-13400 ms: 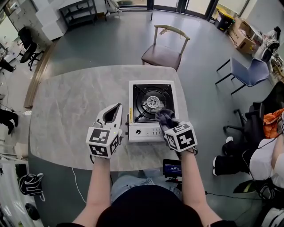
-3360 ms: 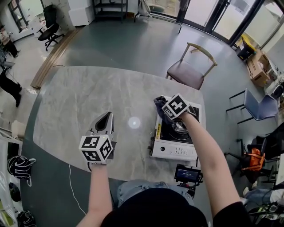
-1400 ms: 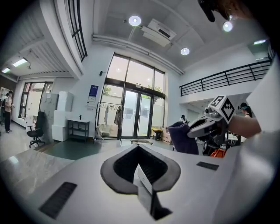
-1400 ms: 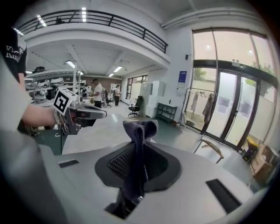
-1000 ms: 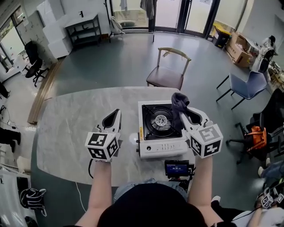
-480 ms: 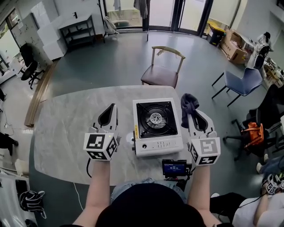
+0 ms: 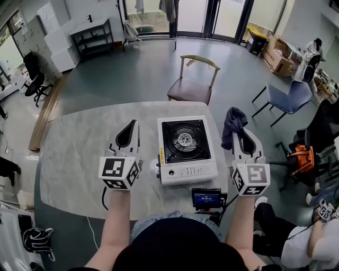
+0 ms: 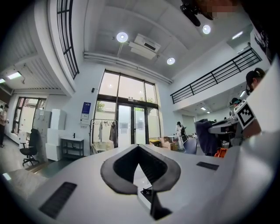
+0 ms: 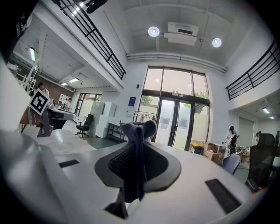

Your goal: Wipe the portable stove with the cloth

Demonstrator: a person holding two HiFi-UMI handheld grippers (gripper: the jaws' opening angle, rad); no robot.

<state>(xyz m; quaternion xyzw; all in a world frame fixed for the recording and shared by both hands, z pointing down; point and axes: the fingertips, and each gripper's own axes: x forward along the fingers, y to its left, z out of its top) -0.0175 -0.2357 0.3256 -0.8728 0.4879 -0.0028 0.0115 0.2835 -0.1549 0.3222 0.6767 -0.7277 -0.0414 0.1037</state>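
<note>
- Grey floor runs up to tall glass doors [image 7: 201, 16] at the far end of a high room, with a wooden chair [image 7: 190, 84] just behind the table and a blue chair [image 7: 288, 95] further off to the right.
- The table [image 7: 79, 143] has a pale marbled top with rounded corners.
- The stove [image 7: 185, 145] sits on the right part of the table, close to the near edge. Its body is white, it has a black burner top, and its controls face the near edge.
- A small device with a lit screen [image 7: 205, 198] sits at the near edge, just in front of the stove.
- The left gripper [image 7: 132, 123] is held over the table to the left of the stove, apart from it and pointing toward the far edge.
- In the left gripper view, the left gripper [image 8: 138, 146] has its fingers clenched tip to tip with nothing caught between them.
- The right gripper [image 7: 238, 129] is held out past the table's right edge, beside the stove's right side but not touching it.
- The right gripper's fingers grasp the cloth [image 7: 232, 123], a dark crumpled bunch that sticks up beyond the tips, clear of the stove.
- In the right gripper view, the cloth [image 9: 136, 162] is pinched between the dark pads [image 9: 157, 168], bulging above the tips and trailing down between them.
</note>
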